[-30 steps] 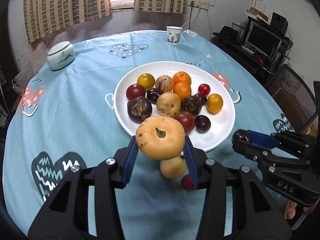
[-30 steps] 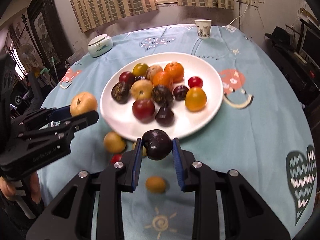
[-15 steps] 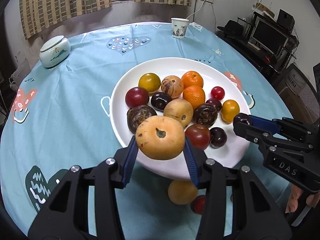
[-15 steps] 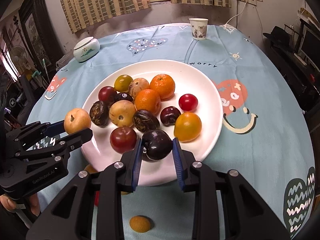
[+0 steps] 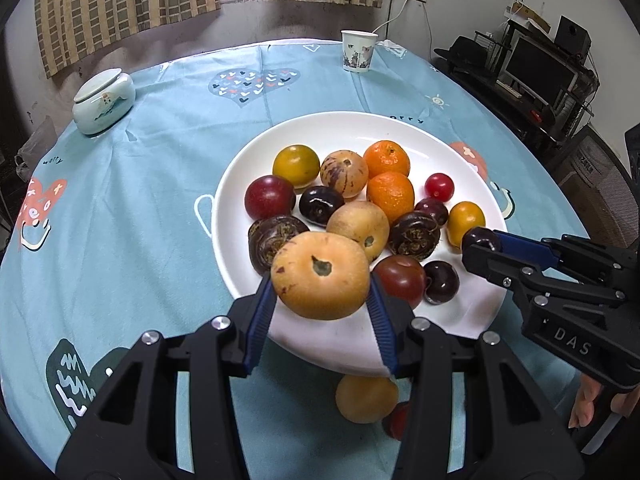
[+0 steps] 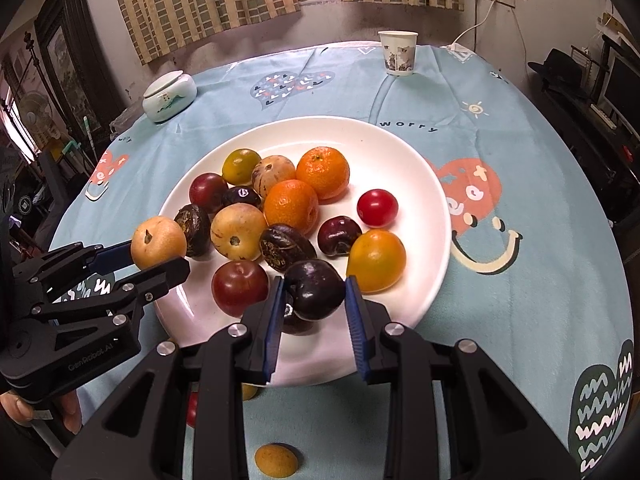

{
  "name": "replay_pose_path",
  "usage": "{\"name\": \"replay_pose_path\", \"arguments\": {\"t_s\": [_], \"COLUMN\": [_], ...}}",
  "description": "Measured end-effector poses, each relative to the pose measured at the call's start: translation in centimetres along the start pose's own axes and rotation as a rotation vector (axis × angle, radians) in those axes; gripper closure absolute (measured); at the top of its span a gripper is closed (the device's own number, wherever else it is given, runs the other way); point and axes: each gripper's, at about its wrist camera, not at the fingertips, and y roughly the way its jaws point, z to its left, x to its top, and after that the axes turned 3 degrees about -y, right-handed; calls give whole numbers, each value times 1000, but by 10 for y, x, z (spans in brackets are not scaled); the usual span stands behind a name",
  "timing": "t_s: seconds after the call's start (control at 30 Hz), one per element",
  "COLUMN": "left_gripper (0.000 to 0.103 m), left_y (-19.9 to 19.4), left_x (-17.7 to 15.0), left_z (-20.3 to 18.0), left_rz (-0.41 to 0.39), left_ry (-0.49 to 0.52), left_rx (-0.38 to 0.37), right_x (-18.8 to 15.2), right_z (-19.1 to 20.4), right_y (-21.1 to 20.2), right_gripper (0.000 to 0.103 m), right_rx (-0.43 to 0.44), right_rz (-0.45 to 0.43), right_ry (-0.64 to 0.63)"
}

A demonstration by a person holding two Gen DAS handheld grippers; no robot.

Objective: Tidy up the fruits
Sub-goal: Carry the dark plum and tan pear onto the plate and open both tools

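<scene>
Blue-padded jaws of the left gripper (image 5: 322,304) were clenched on a tan, round fruit (image 5: 320,275), which was held above the near rim of a white plate (image 5: 352,344). The right gripper (image 6: 314,314) was clamped on a dark purple plum (image 6: 316,289), which was carried over the near part of the same plate, just in front of a second dark plum that was lying there. Below the left gripper, on the pale blue tablecloth (image 5: 140,184), a smaller tan fruit (image 5: 366,398) and a red fruit (image 5: 396,420) were seen beside the plate's edge, and a small orange-brown fruit (image 6: 276,459) was seen nearer still in the right wrist view. On the plate, a cluster of fruit was gathered: two oranges (image 6: 323,173), a red cherry tomato (image 6: 377,208), a yellow-orange tomato (image 6: 376,261), dark red plums and brown, ridged fruits. Farther back, a lidded ceramic jar (image 5: 103,103) was set at the left of the table and a paper cup (image 5: 358,51) at its far edge, beneath checked curtains (image 5: 128,4).
</scene>
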Motion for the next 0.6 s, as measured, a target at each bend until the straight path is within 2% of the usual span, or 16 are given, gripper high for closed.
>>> {"name": "replay_pose_path", "arguments": {"t_s": [0.33, 0.4, 0.43, 0.47, 0.5, 0.6], "left_gripper": [56, 52, 47, 45, 43, 43], "left_y": [4, 2, -1, -3, -5, -8], "left_x": [2, 3, 3, 4, 4, 5], "left_z": [-1, 1, 1, 1, 1, 1], "left_rz": [4, -6, -18, -28, -38, -45], "left_ry": [7, 3, 3, 3, 3, 7], "left_rx": [13, 13, 18, 19, 19, 20], "right_x": [2, 3, 3, 3, 3, 4], "right_z": [2, 3, 3, 3, 4, 5], "right_y": [5, 8, 8, 8, 7, 0], "right_gripper": [72, 71, 66, 43, 37, 36], "right_rx": [-23, -28, -29, -31, -41, -56], "right_rz": [12, 24, 27, 27, 15, -33], "right_ry": [-2, -5, -6, -7, -6, -23]}}
